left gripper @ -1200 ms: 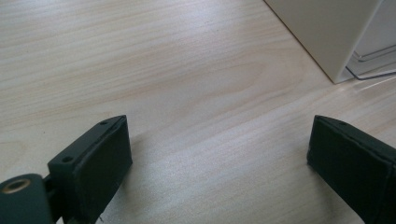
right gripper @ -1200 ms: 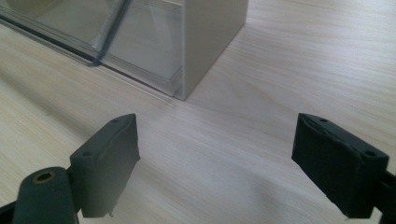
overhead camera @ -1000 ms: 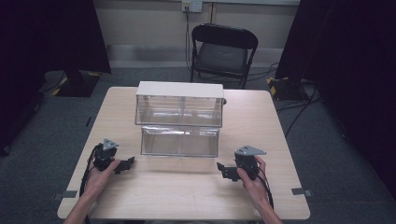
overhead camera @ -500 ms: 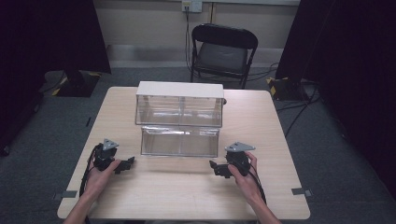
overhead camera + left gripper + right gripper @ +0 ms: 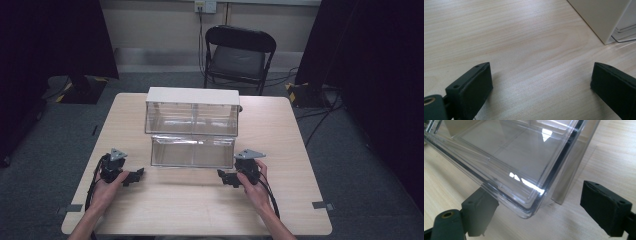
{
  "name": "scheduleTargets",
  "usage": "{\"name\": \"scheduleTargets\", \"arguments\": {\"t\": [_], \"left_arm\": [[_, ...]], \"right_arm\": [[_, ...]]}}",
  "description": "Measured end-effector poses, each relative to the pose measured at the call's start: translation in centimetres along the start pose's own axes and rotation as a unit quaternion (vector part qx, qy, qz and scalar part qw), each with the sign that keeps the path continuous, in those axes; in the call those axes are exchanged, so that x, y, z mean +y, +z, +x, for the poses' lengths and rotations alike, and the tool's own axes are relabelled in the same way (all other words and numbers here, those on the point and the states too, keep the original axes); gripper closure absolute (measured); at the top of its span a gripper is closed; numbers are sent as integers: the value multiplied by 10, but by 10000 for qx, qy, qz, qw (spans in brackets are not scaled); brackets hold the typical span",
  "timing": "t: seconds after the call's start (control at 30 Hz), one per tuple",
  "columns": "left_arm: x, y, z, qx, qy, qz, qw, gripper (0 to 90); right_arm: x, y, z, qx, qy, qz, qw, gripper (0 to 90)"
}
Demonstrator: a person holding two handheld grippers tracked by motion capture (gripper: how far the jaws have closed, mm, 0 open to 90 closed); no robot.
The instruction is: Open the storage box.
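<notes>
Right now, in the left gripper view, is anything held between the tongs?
No, the left tongs stand wide open over the bare wooden table, with nothing between the jaws.

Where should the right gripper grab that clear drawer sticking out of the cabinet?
Probably at the clear drawer's near right corner, along the front wall, coming in low from the person's side. That thin upright rim already sits between the open right gripper's jaws, and the drawer stands pulled out of the cabinet.

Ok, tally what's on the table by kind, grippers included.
Clear pulled-out drawer: 1
White-topped cabinet: 1
Handheld grippers: 2, left gripper and right gripper, both with fingers apart
Total: 4
</notes>
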State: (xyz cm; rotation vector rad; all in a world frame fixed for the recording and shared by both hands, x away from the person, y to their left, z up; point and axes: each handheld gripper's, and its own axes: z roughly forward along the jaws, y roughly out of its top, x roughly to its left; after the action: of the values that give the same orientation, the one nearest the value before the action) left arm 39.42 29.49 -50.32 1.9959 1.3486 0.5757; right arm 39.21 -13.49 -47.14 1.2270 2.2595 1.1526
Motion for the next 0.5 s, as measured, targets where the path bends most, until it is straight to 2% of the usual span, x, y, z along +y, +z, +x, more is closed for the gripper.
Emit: {"name": "scheduleTargets", "arguments": {"t": [0.23, 0.5], "left_arm": [[0, 0, 0, 0, -1, -2, 10000, 34], [0, 0, 0, 1, -1, -1, 10000, 34]], "right_arm": [[1, -3, 1, 21, 0, -61, 10000, 140], [3, -8, 3, 190, 17, -204, 9996, 136]]}}
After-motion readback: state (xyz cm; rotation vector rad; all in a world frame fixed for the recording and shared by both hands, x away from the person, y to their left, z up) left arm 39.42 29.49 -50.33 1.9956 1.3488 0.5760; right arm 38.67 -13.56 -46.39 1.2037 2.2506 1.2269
